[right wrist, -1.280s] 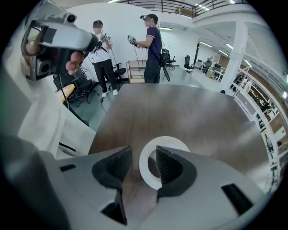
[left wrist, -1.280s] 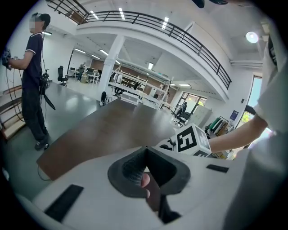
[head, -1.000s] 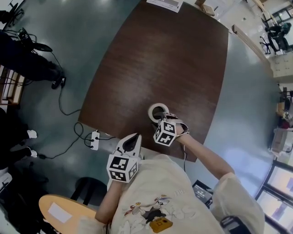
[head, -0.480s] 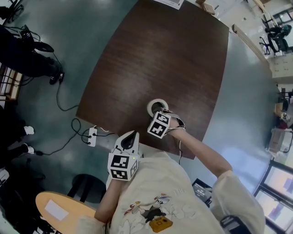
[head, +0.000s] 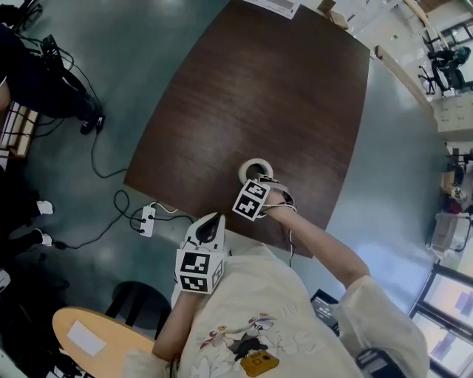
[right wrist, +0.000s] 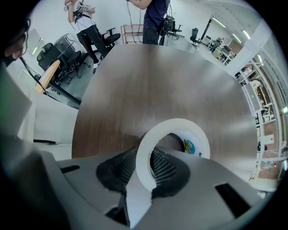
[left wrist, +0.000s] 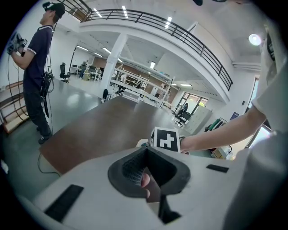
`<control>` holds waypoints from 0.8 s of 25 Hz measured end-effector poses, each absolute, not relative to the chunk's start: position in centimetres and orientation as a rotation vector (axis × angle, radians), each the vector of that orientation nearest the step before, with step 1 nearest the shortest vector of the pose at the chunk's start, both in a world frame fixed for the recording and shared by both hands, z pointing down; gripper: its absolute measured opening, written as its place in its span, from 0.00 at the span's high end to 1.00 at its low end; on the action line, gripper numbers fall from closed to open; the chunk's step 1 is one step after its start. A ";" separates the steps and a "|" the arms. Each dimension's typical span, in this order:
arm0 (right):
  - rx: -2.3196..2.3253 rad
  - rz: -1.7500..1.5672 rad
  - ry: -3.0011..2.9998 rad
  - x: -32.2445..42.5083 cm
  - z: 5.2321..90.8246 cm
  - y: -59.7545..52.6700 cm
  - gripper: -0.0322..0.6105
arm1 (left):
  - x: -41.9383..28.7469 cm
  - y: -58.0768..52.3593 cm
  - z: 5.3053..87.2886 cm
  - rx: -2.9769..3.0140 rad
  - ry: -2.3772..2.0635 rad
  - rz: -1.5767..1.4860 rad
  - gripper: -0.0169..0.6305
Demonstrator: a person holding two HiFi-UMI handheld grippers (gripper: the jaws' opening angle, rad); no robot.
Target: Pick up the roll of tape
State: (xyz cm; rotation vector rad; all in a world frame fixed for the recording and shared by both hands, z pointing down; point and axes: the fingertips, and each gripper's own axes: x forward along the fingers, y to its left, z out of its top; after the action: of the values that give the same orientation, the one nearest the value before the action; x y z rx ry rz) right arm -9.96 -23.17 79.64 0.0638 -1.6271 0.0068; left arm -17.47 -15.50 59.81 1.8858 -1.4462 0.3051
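A white roll of tape lies flat near the front edge of the dark brown table. My right gripper points straight down onto its near side. In the right gripper view the roll's wall stands between the two ribbed pads of the right gripper. The jaws are closing, with a little room still beside the wall. My left gripper hangs off the table's front edge, close to the person's chest. In the left gripper view the left gripper has its tips together and nothing is held.
A sheet of paper lies at the table's far edge. A power strip with cables is on the floor at left, an orange seat behind. People stand left of the table, one also seen in the left gripper view.
The right gripper has come down over the near side of the roll, and its marker cube now sits closer to the ring. The left gripper has barely shifted.
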 end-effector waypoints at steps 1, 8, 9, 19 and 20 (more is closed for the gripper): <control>0.064 0.006 -1.631 -10.0 79.6 -23.2 0.81 | -17.6 -15.4 59.8 1.885 -1.449 0.303 0.97; 0.117 0.039 -1.720 -10.3 78.5 -22.2 0.81 | -17.7 -14.5 59.2 1.898 -1.459 0.306 0.97; 0.134 0.047 -1.743 -10.5 78.2 -22.0 0.81 | -17.6 -14.3 59.2 1.901 -1.456 0.308 0.97; 0.364 0.115 -1.954 -11.3 74.2 -20.9 0.81 | -17.1 -13.2 58.4 1.945 -1.423 0.301 0.97; 0.385 0.124 -1.974 -11.3 73.5 -20.8 0.81 | -17.0 -13.3 58.1 1.957 -1.421 0.301 0.97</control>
State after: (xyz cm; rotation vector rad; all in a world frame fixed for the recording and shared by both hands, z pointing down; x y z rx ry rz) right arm -11.28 -20.84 73.45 0.3852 -1.9743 0.1244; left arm -17.01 -13.26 58.15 1.9565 -1.4207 0.3014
